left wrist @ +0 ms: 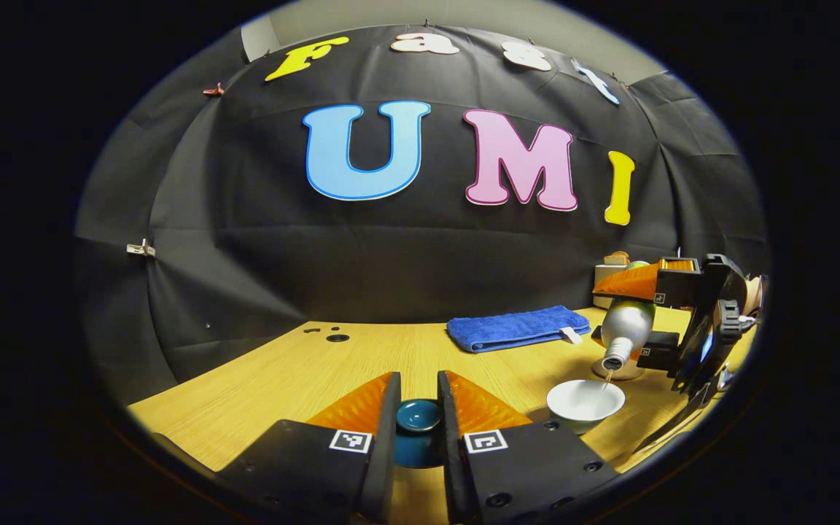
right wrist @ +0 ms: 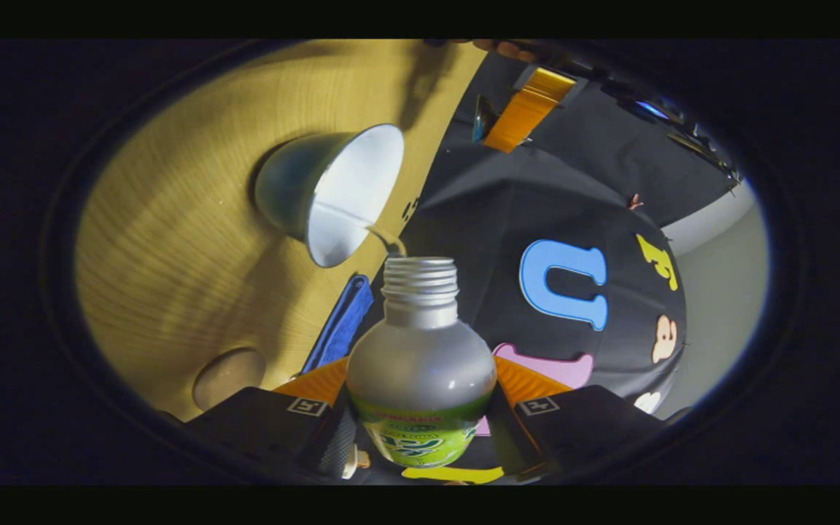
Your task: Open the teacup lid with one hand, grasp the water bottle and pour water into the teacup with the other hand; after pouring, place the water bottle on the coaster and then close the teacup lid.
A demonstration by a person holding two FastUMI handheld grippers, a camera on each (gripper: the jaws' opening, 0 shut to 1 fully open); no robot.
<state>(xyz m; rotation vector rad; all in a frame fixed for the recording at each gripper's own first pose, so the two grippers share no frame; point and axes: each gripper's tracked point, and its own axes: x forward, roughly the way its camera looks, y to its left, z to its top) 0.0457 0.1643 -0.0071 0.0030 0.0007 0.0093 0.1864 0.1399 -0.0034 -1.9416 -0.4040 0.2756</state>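
Over the wooden table [left wrist: 259, 386], the right gripper [right wrist: 420, 426] clamps the tilted water bottle [right wrist: 420, 379] pouring into the teacup [left wrist: 585, 403]; left gripper [left wrist: 418, 426] pinches the half-hidden lid [left wrist: 418, 419].

Left gripper view: low over the table [left wrist: 259, 394], level, facing the back wall, cup [left wrist: 585, 402] near on its right.
Right gripper view: close above the cup [right wrist: 332, 193], rolled sideways, tilted down.
Shared: cup, towel [left wrist: 516, 327], table.

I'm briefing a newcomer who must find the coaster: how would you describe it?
Start at the wooden table, then find the white teacup being filled. The coaster lies flat beside it, near the blue towel: a small, round, beige disc, the only bare flat thing there.
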